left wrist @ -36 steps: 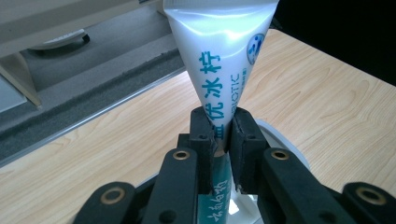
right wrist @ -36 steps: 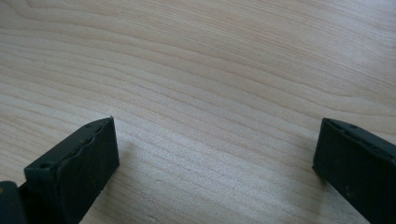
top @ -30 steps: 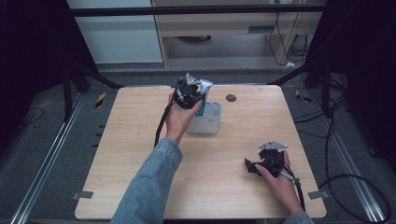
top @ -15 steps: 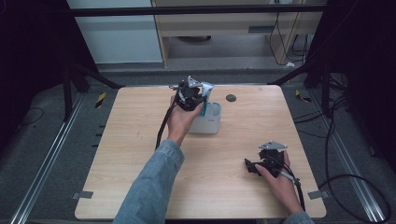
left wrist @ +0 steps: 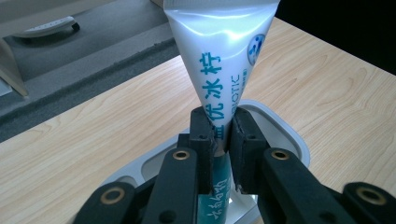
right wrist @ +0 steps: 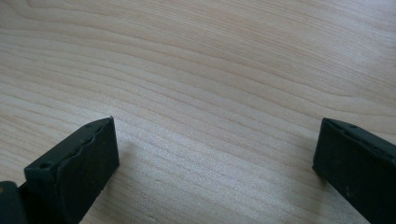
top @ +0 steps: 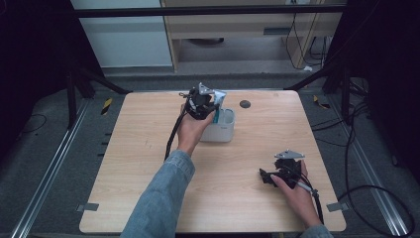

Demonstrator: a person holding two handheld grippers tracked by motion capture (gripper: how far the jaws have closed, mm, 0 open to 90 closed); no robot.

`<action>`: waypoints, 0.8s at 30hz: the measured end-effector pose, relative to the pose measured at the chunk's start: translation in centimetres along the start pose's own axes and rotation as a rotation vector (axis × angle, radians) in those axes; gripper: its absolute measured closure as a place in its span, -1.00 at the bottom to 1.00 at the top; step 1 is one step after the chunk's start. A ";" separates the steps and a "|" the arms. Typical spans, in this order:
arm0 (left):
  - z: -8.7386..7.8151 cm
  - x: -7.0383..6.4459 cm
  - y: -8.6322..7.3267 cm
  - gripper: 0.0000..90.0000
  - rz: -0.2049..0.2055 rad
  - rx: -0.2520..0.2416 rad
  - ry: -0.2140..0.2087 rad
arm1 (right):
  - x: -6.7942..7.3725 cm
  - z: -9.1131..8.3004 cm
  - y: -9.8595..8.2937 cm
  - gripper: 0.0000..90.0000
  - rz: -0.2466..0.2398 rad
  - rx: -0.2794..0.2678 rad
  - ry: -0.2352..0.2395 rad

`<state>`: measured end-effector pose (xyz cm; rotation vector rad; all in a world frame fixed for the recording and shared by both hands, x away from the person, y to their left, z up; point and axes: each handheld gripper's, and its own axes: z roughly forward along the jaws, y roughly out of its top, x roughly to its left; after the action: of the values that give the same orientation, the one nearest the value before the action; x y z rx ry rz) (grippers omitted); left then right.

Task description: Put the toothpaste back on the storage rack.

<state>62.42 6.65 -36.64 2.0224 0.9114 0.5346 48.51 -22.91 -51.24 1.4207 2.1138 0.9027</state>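
My left gripper [top: 212, 110] is shut on a white tube with teal lettering [left wrist: 219, 60], holding it upright over a small white rectangular container [top: 223, 130] near the table's far middle. In the left gripper view the jaws pinch the tube's narrow part [left wrist: 218, 126], and its lower end reaches down into the white container [left wrist: 280, 128]. The tube's flat crimped end [top: 219, 94] sticks up above the gripper. My right gripper [top: 266, 176] rests low at the table's front right, open, with bare wood between its fingers [right wrist: 74, 163].
A small dark round spot [top: 244, 104] lies on the wooden table [top: 133, 163] behind the container. The table's far edge drops to a grey floor [left wrist: 70, 51]. Black frame posts stand at both back corners.
The left gripper with the tube has shifted slightly and now stands more upright over the container. The right gripper has not moved.
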 end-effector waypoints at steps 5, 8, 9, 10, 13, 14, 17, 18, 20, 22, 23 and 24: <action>0.2 0.1 -0.3 0.78 -0.005 0.006 0.000 | 0.0 0.0 0.0 -0.99 0.000 0.000 0.000; 0.2 0.0 -0.4 0.78 -0.003 0.009 0.000 | 0.0 0.0 0.0 -0.99 0.000 0.000 0.000; 0.3 0.0 -0.6 0.78 -0.001 0.013 -0.001 | 0.0 0.0 0.0 -0.99 0.000 0.001 -0.001; 0.3 0.0 -0.6 0.78 -0.003 0.014 0.000 | 0.0 0.0 0.0 -0.99 0.000 0.001 -0.001; 0.4 -0.1 -0.9 0.78 -0.004 0.021 -0.002 | 0.0 0.0 0.0 -0.99 0.000 0.001 -0.001; 0.5 0.0 -0.9 0.78 -0.002 0.022 0.000 | 0.0 0.0 0.0 -0.99 0.000 0.001 -0.001; 0.6 0.1 -1.0 0.78 -0.006 0.027 0.004 | 0.0 0.0 0.0 -0.99 0.001 0.001 -0.001; 0.6 0.1 -1.0 0.78 -0.005 0.029 0.004 | 0.0 0.0 0.0 -0.99 0.000 0.001 -0.001; 0.6 0.1 -1.0 0.78 -0.007 0.031 0.003 | 0.0 0.0 0.0 -0.99 0.000 0.001 -0.001; 0.7 0.1 -1.1 0.78 -0.005 0.033 0.001 | 0.0 0.0 0.0 -0.99 0.000 0.001 -0.001; 0.7 0.0 -1.1 0.78 -0.005 0.034 0.000 | 0.0 0.0 0.0 -0.99 0.000 0.001 -0.001; 0.8 0.0 -1.2 0.78 -0.003 0.036 0.000 | 0.0 0.0 0.0 -0.99 0.000 0.001 -0.001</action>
<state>62.46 6.71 -38.07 2.0531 0.9294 0.5197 48.50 -22.91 -51.23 1.4214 2.1137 0.9010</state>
